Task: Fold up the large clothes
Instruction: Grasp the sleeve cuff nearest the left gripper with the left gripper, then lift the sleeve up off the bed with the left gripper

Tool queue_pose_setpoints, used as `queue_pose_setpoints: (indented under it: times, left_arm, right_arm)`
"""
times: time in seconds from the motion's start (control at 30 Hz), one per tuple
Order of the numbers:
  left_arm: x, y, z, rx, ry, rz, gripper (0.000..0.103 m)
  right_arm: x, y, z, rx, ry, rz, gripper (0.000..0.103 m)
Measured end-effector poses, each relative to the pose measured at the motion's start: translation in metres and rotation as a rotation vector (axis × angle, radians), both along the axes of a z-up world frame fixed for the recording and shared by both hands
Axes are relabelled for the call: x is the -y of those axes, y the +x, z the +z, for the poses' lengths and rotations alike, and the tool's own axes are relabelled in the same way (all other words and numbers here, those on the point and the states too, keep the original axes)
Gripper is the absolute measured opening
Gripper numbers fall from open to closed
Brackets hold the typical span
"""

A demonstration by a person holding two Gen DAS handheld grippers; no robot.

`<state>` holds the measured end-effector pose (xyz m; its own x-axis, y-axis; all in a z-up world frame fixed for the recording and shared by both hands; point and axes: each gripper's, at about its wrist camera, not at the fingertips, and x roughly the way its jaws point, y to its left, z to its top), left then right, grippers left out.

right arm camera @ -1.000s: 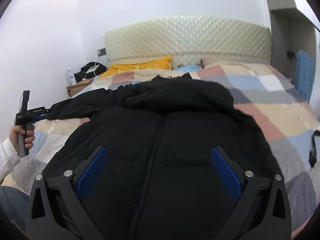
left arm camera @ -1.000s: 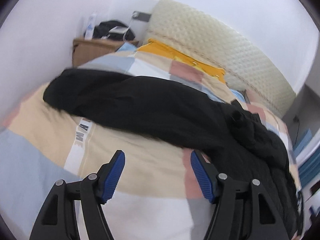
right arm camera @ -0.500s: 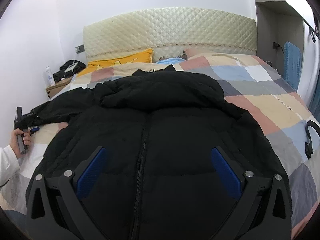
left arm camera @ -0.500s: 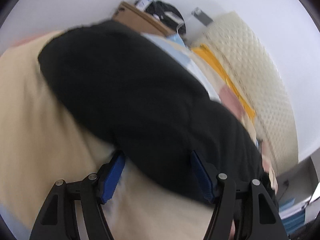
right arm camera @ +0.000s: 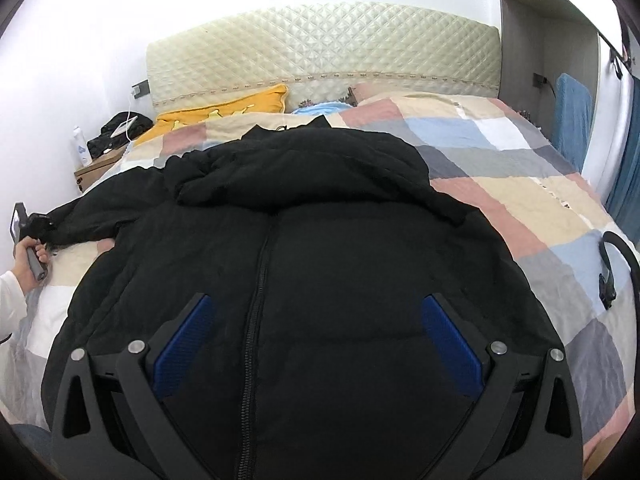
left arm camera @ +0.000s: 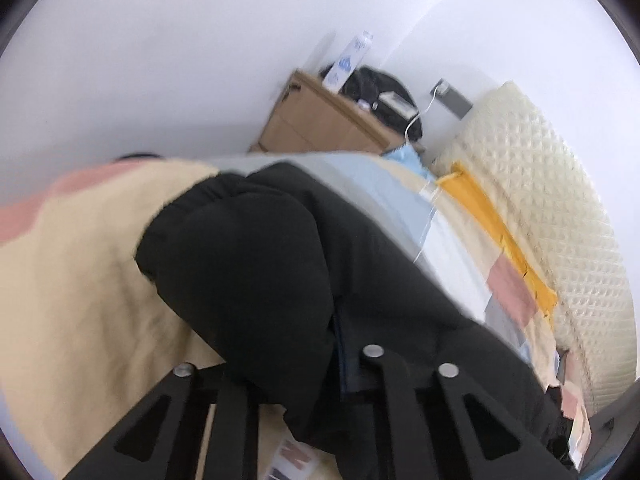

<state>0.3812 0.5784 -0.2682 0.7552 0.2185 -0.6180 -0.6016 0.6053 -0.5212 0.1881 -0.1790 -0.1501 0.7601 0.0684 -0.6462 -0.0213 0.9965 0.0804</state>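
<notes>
Left gripper (left arm camera: 332, 344): jaws just closed, clamped on the black jacket sleeve (left arm camera: 248, 264). Right gripper (right arm camera: 318, 344): jaws wide apart, tilted downward, gripping nothing.

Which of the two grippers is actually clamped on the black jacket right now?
The left gripper: its jaws have just been closing and now pinch the sleeve of the black jacket. The right gripper stands open above the jacket's front.

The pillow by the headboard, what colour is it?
Yellow-orange pillow; clearest in the right wrist view.
</notes>
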Motion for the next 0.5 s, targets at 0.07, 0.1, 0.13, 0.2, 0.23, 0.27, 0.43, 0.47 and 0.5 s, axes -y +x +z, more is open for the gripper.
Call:
queue_pose_setpoints:
  times: [0.07, 0.1, 0.13, 0.2, 0.23, 0.27, 0.43, 0.47, 0.5]
  left_arm:
    - [0.004, -0.005, 0.016, 0.020, 0.013, 0.009, 0.010]
    - [0.004, -0.003, 0.023, 0.019, 0.026, 0.009, 0.009]
    - [0.008, -0.004, 0.031, 0.007, 0.055, 0.005, 0.009]
    - [0.025, -0.001, 0.051, -0.060, 0.186, -0.031, 0.008]
    - [0.033, -0.002, 0.058, -0.084, 0.231, -0.047, 0.008]
    - [0.039, -0.002, 0.066, -0.096, 0.264, -0.060, 0.008]
    - [0.058, -0.017, 0.112, -0.077, 0.294, -0.061, 0.008]
    - [0.063, -0.021, 0.124, -0.065, 0.302, -0.065, 0.008]
    - [0.068, -0.023, 0.134, -0.060, 0.312, -0.068, 0.008]
  right_arm:
    - [-0.002, -0.002, 0.001, 0.007, -0.004, 0.016, 0.103]
    - [-0.003, -0.003, 0.002, 0.011, -0.013, 0.021, 0.103]
    - [-0.003, -0.005, 0.002, 0.014, -0.015, 0.026, 0.103]
    - [-0.001, -0.007, 0.005, 0.022, 0.007, 0.041, 0.103]
    - [0.000, -0.009, 0.007, 0.028, 0.018, 0.048, 0.103]
    - [0.001, -0.010, 0.009, 0.033, 0.027, 0.055, 0.103]
    - [0.006, -0.017, 0.017, 0.050, 0.037, 0.066, 0.103]
    - [0.007, -0.020, 0.018, 0.056, 0.040, 0.072, 0.103]
    - [0.007, -0.022, 0.020, 0.060, 0.041, 0.087, 0.103]
